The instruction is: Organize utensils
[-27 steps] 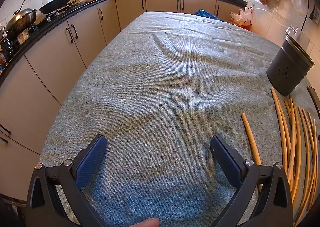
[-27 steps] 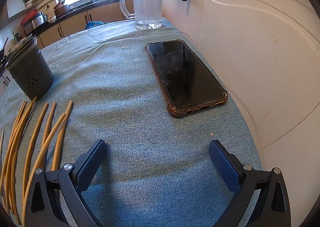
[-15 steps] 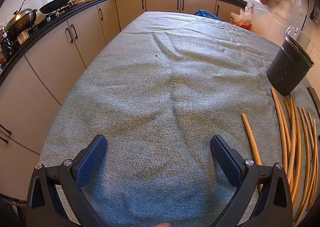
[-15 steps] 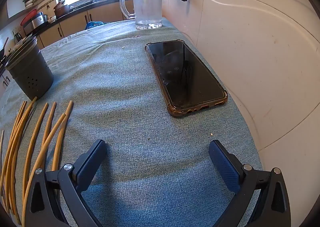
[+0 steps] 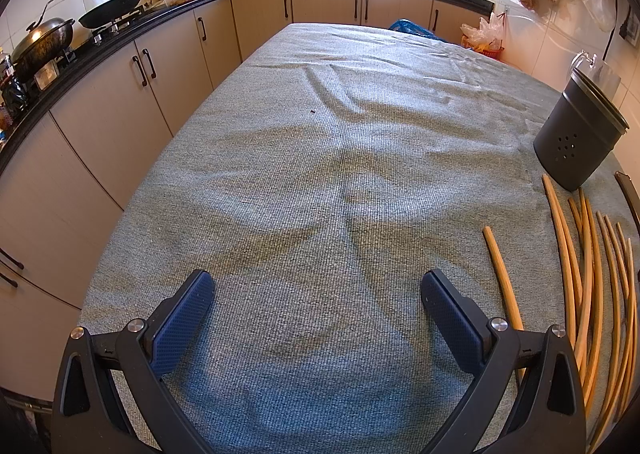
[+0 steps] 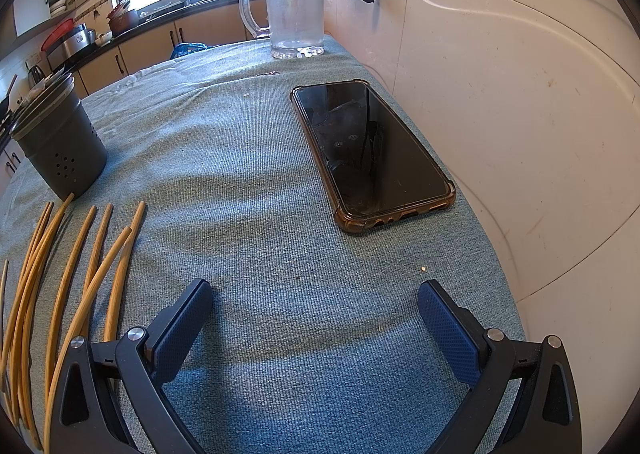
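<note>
Several wooden chopsticks (image 5: 588, 286) lie loose on the grey-green cloth at the right of the left wrist view; one chopstick (image 5: 502, 278) lies apart, just right of my right finger. They also show at the left of the right wrist view (image 6: 64, 286). A dark perforated utensil holder (image 5: 578, 138) stands upright beyond them, also in the right wrist view (image 6: 60, 146). My left gripper (image 5: 318, 290) is open and empty, low over bare cloth. My right gripper (image 6: 314, 290) is open and empty, right of the chopsticks.
A phone in a brown case (image 6: 368, 154) lies near the white wall (image 6: 520, 94). A clear glass mug (image 6: 292, 10) stands at the far end. The table's left edge (image 5: 132, 206) drops toward kitchen cabinets (image 5: 100, 94).
A fingertip at the bottom edge of the left wrist view has withdrawn. Both grippers and all objects stay in place.
</note>
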A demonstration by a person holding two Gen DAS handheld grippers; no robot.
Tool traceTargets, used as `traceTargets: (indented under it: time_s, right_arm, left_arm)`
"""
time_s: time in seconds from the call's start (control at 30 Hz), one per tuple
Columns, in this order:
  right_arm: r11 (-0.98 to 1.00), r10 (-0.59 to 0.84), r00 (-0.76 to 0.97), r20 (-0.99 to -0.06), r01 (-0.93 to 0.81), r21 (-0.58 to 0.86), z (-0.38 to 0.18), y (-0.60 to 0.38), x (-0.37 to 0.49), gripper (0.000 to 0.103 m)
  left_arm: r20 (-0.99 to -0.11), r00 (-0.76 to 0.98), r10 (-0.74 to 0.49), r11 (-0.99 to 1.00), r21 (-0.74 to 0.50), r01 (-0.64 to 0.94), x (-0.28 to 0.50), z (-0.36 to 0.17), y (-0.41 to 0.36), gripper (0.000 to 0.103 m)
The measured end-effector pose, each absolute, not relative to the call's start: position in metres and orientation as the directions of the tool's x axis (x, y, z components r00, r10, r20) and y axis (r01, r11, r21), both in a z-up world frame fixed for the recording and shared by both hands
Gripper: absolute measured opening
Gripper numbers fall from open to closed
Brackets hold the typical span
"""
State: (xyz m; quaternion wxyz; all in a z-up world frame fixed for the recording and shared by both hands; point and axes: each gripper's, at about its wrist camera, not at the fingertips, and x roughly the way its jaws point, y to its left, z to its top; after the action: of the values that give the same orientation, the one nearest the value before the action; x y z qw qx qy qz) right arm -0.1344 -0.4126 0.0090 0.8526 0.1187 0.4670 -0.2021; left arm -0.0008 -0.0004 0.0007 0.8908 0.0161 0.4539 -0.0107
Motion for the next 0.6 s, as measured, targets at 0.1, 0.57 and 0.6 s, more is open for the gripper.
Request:
traceTargets:
  time_s: [0.1,0.57,0.6]
  right_arm:
    - [0.89,-0.234,0.482,-0.844,0.455,0.013,0.009,-0.412,-0.134,0.103]
    - [0.89,-0.234,0.482,-0.844,0.456,0.014,0.009,-0.413,-0.135,0.103]
    - [0.89,-0.234,0.482,-0.844,0.456,0.014,0.009,-0.412,-0.135,0.103]
  left_arm:
    - [-0.801,0.598,0.01,0.999,0.032,0.026,-0.008,0.004,-0.002,0.103]
    - [-0.64,0.768,-0.033,0.995,0.054,0.088,-0.127,0.098,-0.04,0.103]
    - [-0.631,0.775,-0.033,0.994,0.059,0.091,-0.133,0.102,-0.041,0.103]
